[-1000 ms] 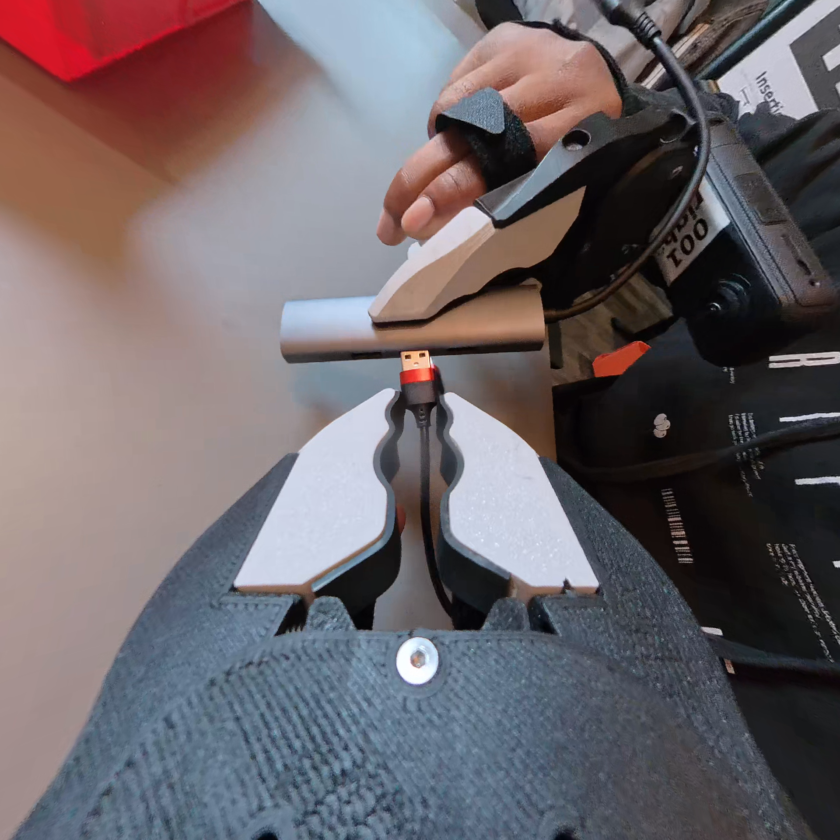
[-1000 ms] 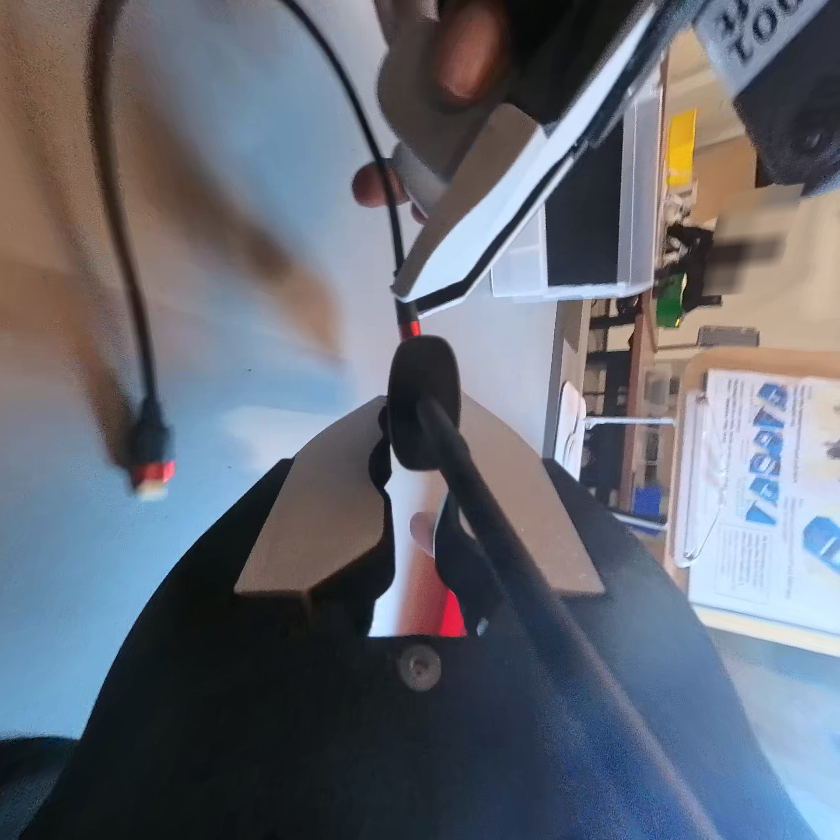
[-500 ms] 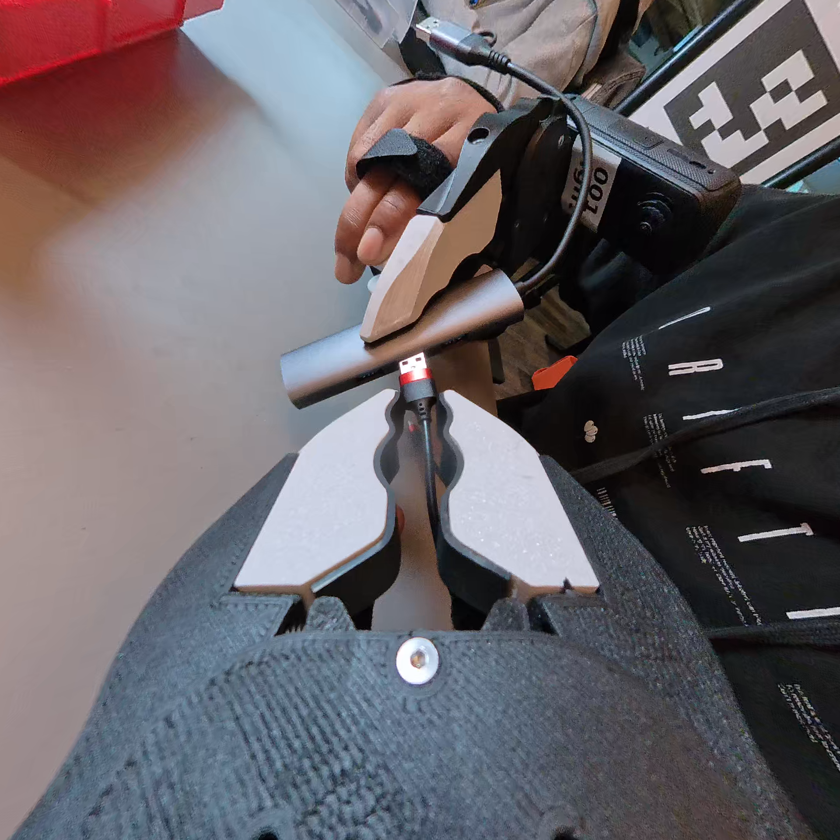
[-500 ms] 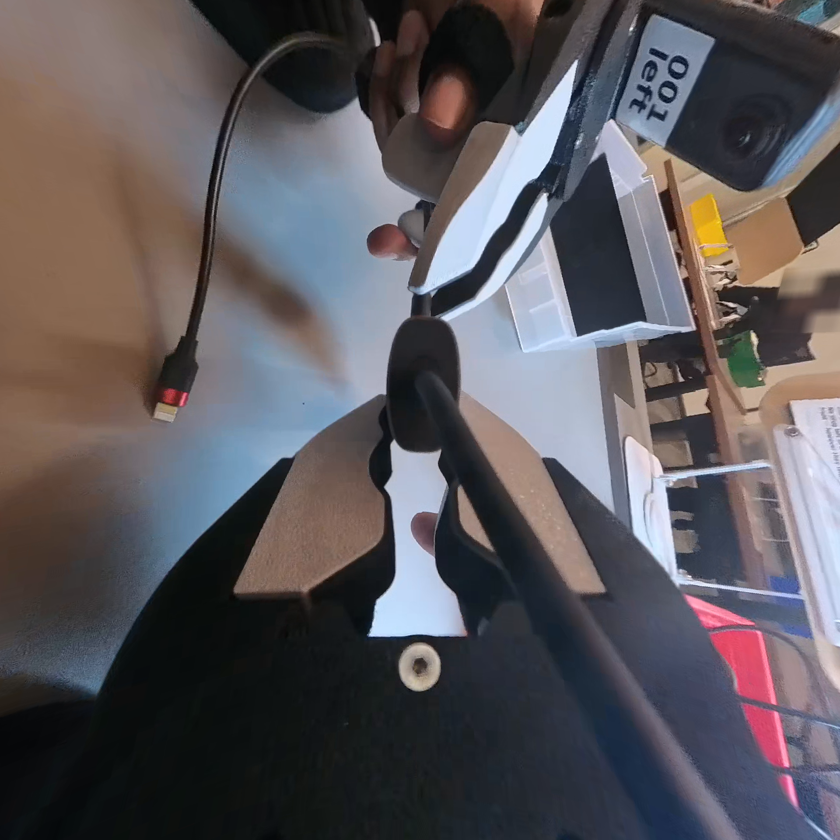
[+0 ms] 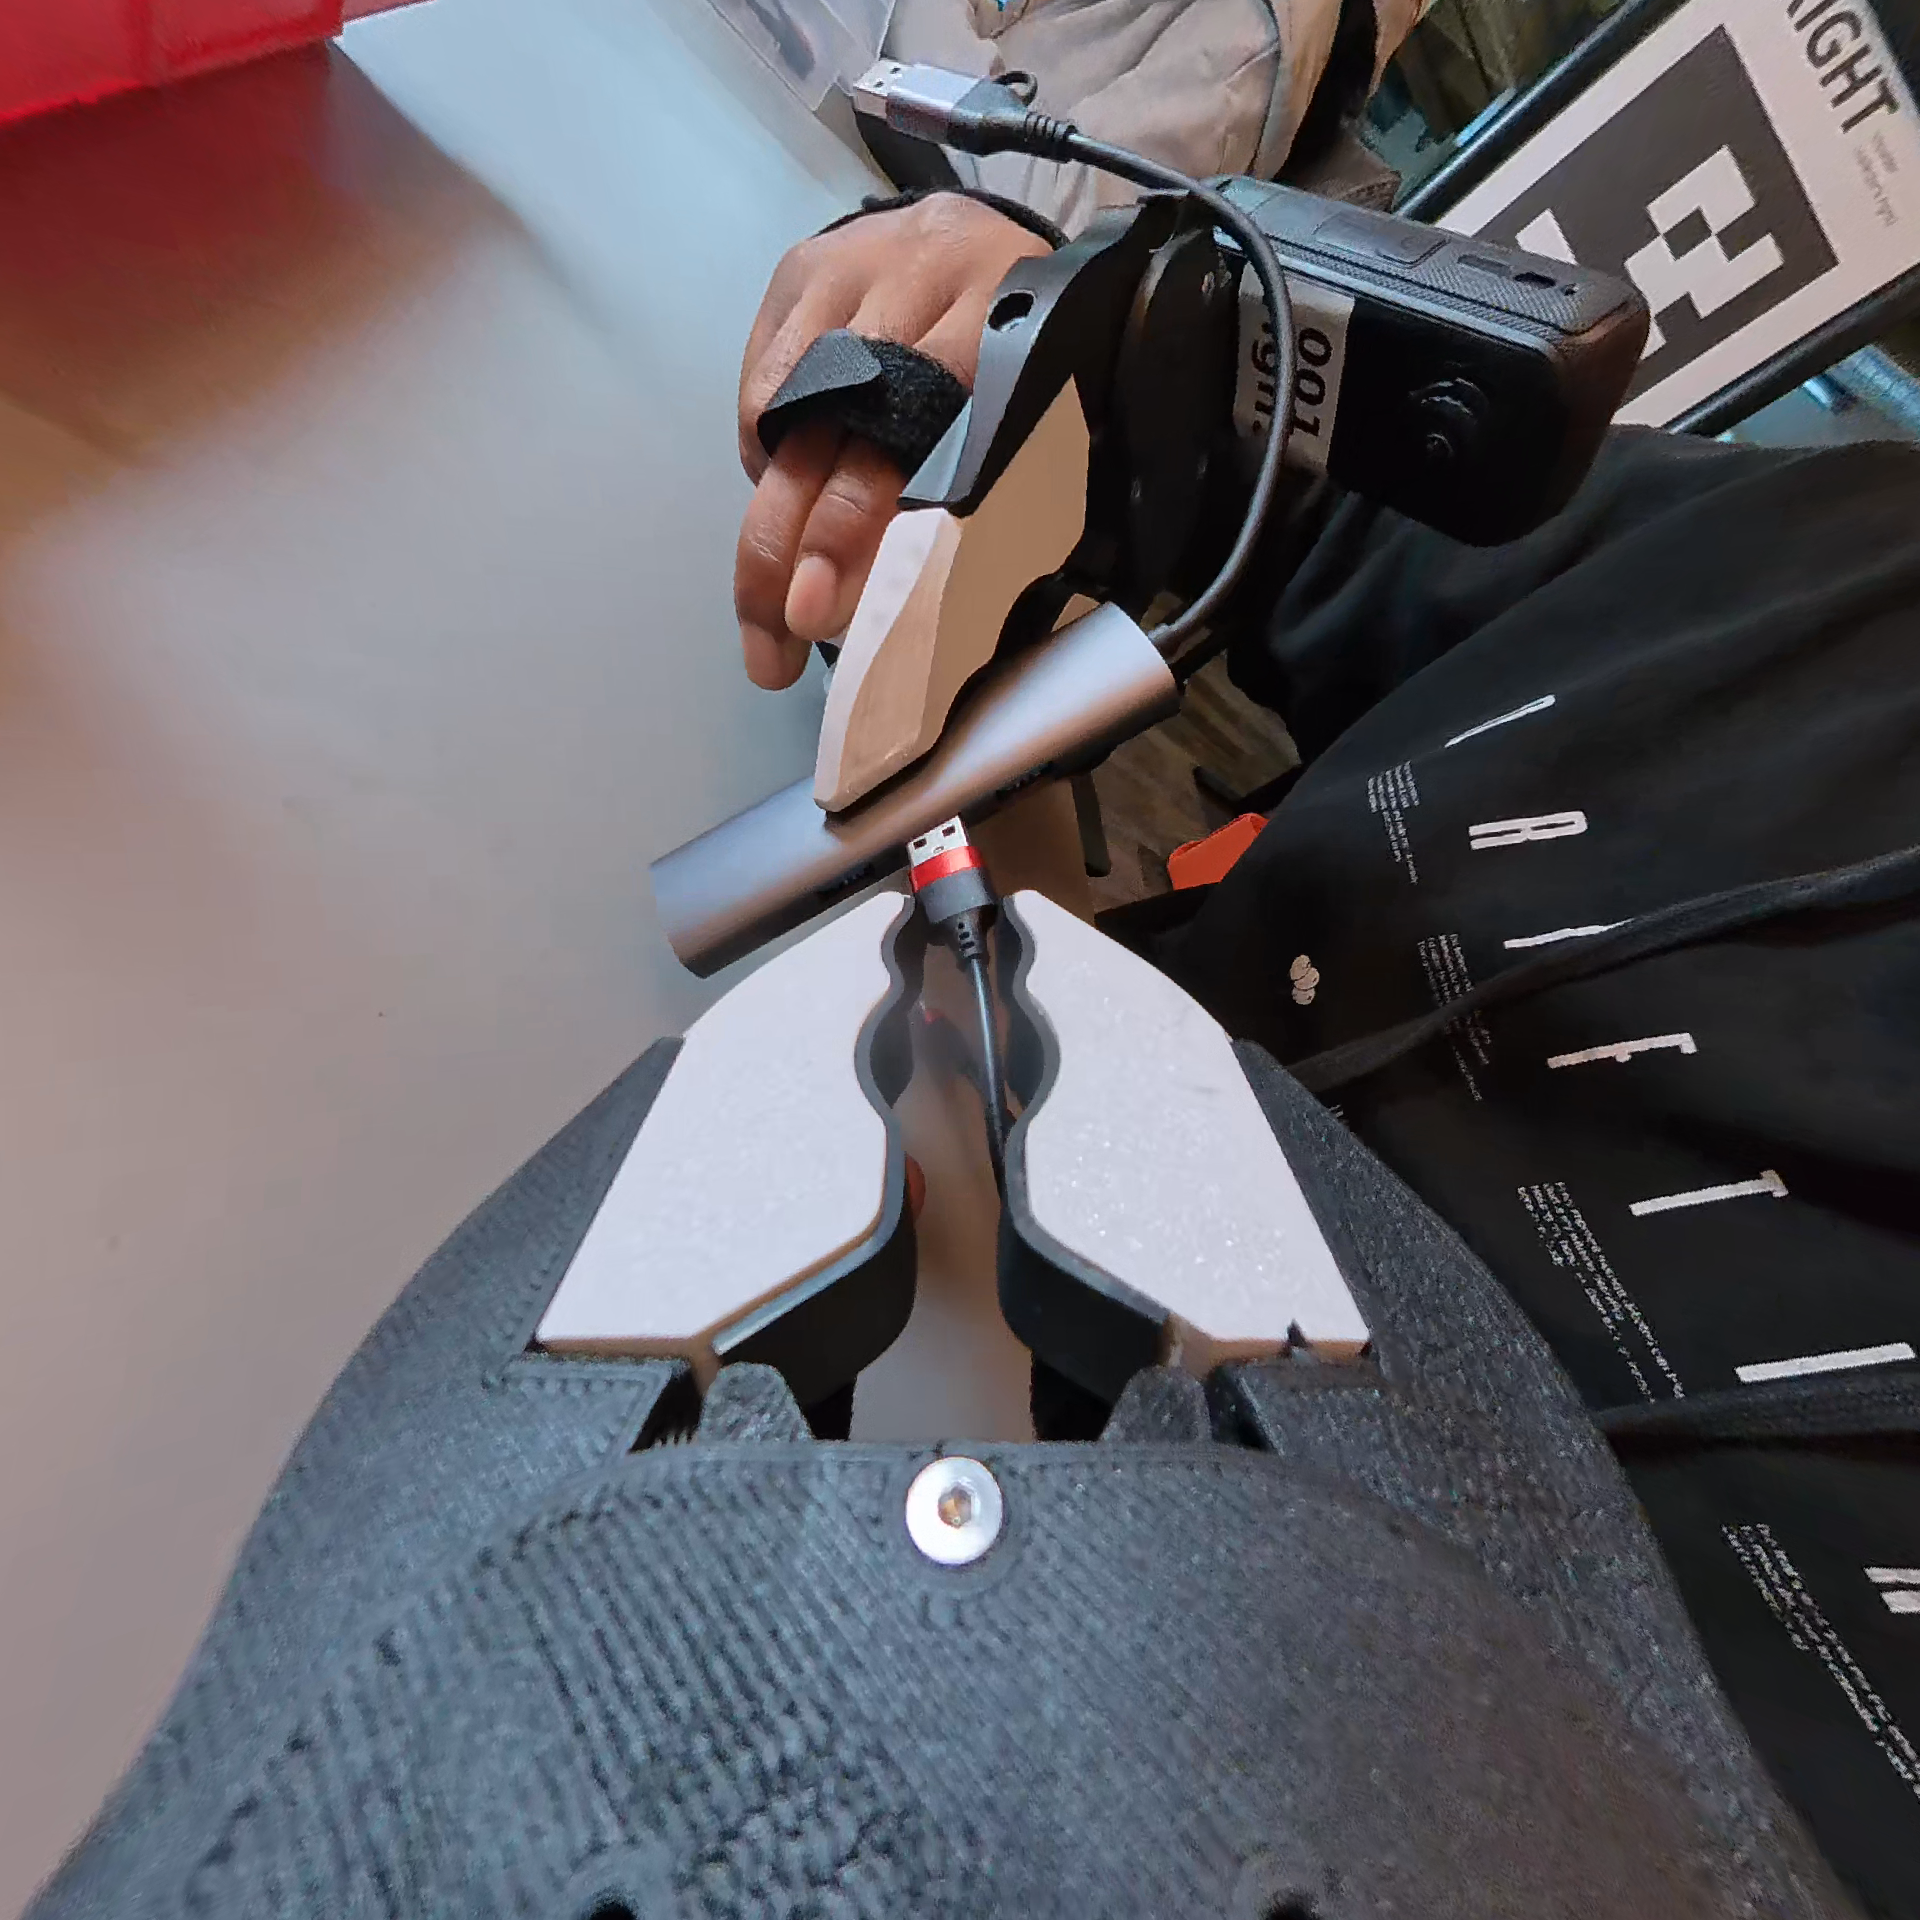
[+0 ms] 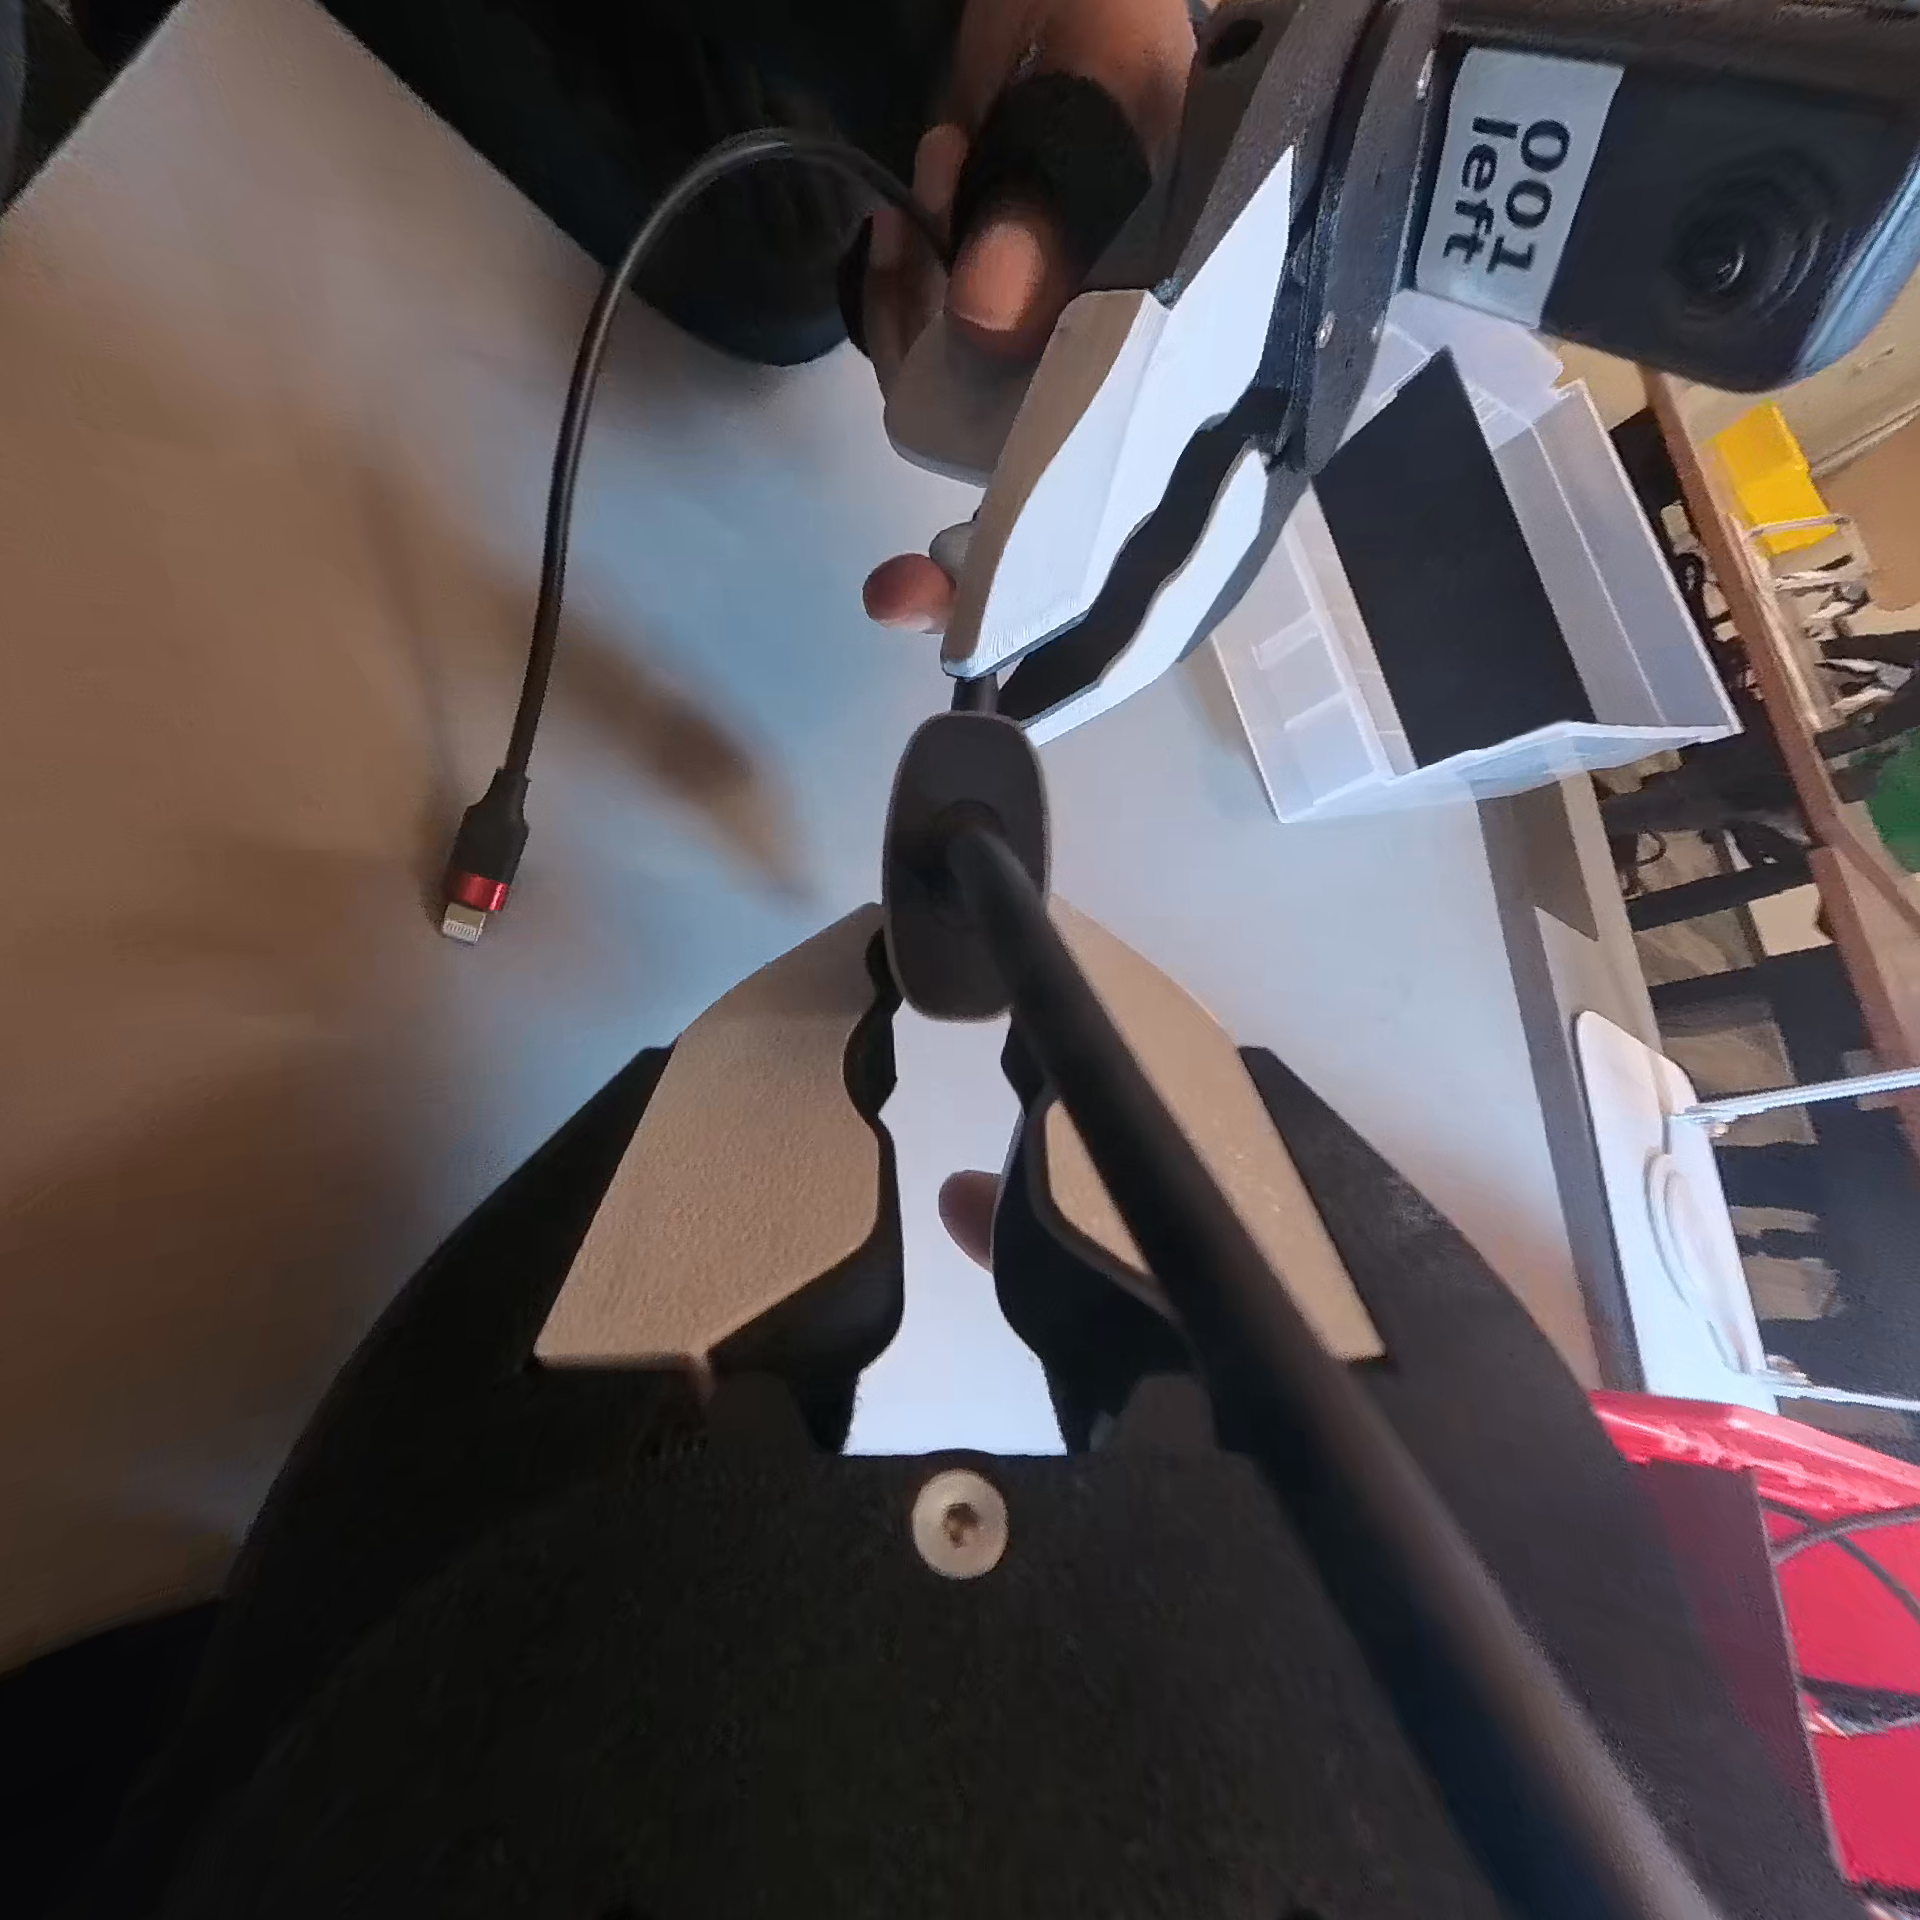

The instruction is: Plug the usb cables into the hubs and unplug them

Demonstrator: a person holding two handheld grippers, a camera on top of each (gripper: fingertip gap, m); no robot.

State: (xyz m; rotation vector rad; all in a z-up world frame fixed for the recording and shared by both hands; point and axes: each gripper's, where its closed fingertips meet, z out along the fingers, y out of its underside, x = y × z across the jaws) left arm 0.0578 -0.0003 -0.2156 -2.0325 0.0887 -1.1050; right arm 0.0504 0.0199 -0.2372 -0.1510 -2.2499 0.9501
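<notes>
My left gripper (image 5: 951, 920) is shut on a black USB cable just behind its red-ringed plug (image 5: 940, 857). The plug's metal tip shows and sits at the port side of a grey hub (image 5: 748, 878), which tilts up to the right. My right gripper (image 6: 961, 935) is shut on the hub (image 6: 966, 883), seen end-on with its black cord (image 6: 1195, 1226) running back toward the camera. In the left wrist view one right finger (image 5: 935, 623) lies over the hub. The left gripper also shows in the right wrist view (image 6: 1081, 613). The cable's other end (image 6: 473, 899) lies on the table.
The grey table (image 5: 312, 727) has a red bin (image 5: 156, 42) at its far edge. A clear plastic organiser box (image 6: 1507, 665) and the red bin (image 6: 1818, 1558) stand to the right. The hub's own plug (image 5: 914, 99) dangles above. A person in black clothing (image 5: 1558, 1039) is close. Less than 4 cm separates the two grippers' tips.
The hub has tilted from level to slanting up on the right, and both grippers have swung round. The plug tip stays at the hub's port side with its metal showing.
</notes>
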